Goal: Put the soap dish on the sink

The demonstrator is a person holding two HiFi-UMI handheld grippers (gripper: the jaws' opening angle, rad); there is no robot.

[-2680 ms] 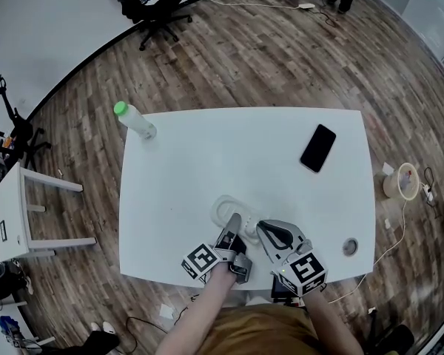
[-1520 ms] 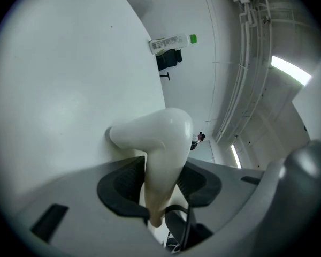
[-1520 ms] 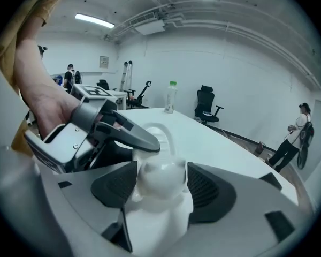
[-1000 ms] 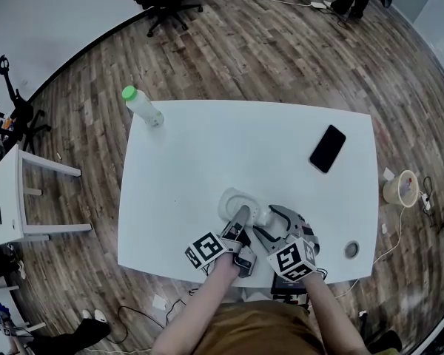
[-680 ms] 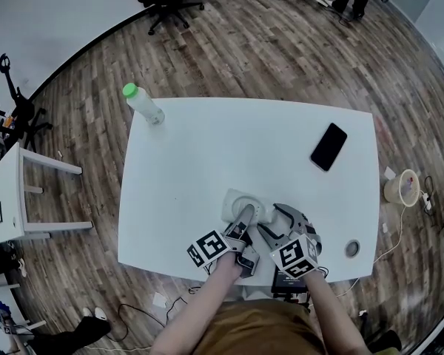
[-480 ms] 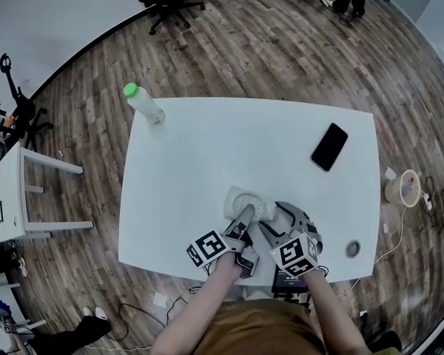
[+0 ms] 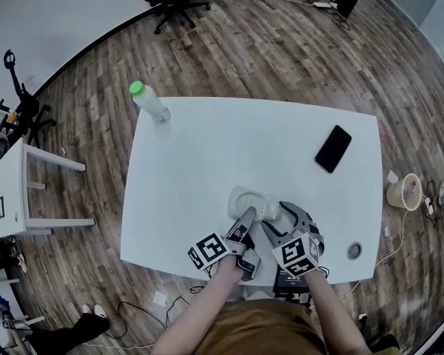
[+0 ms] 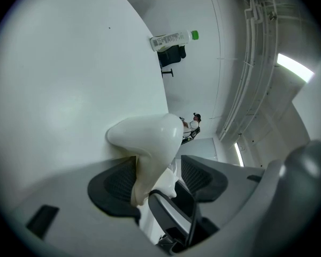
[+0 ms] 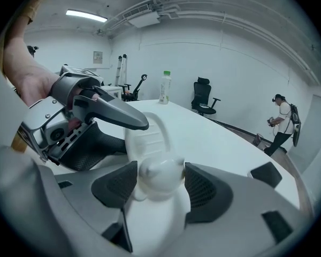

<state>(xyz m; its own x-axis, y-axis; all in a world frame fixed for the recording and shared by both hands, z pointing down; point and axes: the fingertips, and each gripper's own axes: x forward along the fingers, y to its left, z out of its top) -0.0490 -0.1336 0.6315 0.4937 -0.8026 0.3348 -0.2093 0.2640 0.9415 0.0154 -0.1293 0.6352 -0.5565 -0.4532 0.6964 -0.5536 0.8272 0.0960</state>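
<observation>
Near the middle of the near edge of the white table [image 7: 207, 146], the white oval ribbed soap dish [image 7: 246, 200] lies right against the small glossy white sink piece [image 7: 269, 211]; whether it sits fully on it I cannot tell. The left claw [image 7: 246, 218] has just been opening and its jaws stand wide apart, with the dish's rim between them, leaning on one pad with a gap to the other. The right claw [image 7: 276, 219] is clamped on the rounded knob of the sink piece, steadying it. The placing looks as good as done; what seems left is to draw the left claw clear, then let go with the right.
</observation>
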